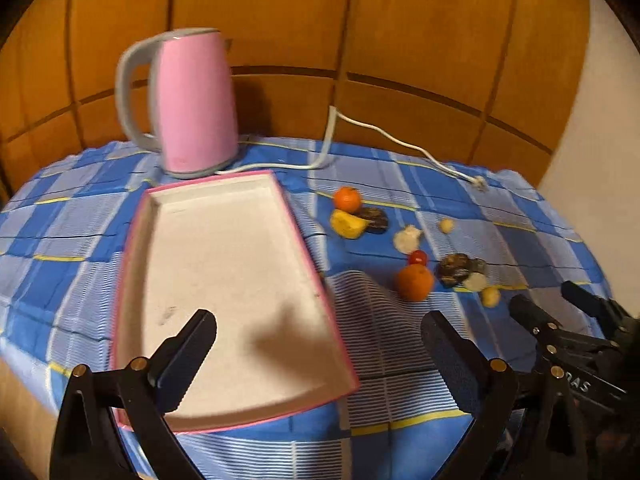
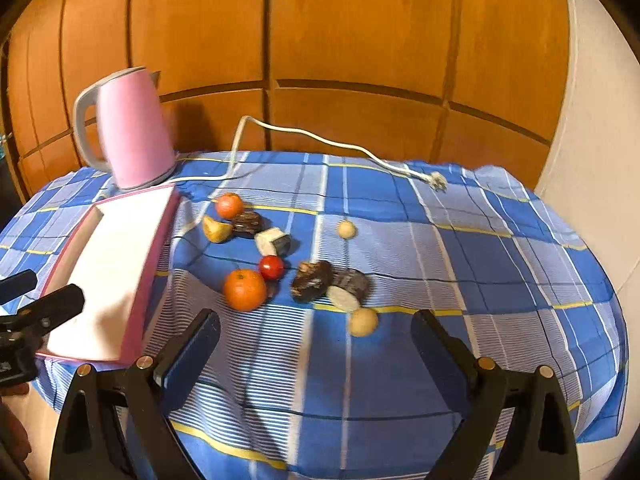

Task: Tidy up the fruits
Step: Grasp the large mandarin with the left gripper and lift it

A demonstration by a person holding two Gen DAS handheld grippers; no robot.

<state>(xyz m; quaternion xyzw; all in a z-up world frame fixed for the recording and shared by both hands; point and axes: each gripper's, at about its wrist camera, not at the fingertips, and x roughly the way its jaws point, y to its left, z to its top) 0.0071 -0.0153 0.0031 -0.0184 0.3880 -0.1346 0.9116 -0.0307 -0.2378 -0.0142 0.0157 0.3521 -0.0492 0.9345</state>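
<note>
Hovering over the near edge of the tabletop (image 2: pixel 500 240), both grippers hang with their fingers spread wide and nothing between them, which suits a start: no fruit has gone into the tray (image 1: pixel 240 264) yet. The left gripper (image 1: pixel 320 354) sits above the tray's near end, probably so it can steady or receive there. The right gripper (image 2: pixel 316 344) faces the scattered fruit, the better side for picking.

The fruits lie loose on the blue checked cloth (image 2: pixel 400 380), just right of the tray and clear of its pink rim. Nearest the right gripper are a large orange (image 2: pixel 245 290), a small red fruit (image 2: pixel 271 267) touching or almost touching it, a dark brown piece (image 2: pixel 310 280), a dark cut piece with a pale face (image 2: pixel 347 289) and a small pale round one (image 2: pixel 363 322). Farther back sit a smaller orange (image 2: pixel 229 205), a yellow wedge (image 2: pixel 217 229), another dark piece (image 2: pixel 247 222) and a pale chunk (image 2: pixel 272 241); one more pale ball (image 2: pixel 346 229) lies apart.

A pink kettle (image 1: pixel 196 104) stands behind the tray, its white cord (image 2: pixel 340 146) trailing across the back, out of the working path. The pale ball closest to the right fingers looks the easiest first pick, though it may roll.
</note>
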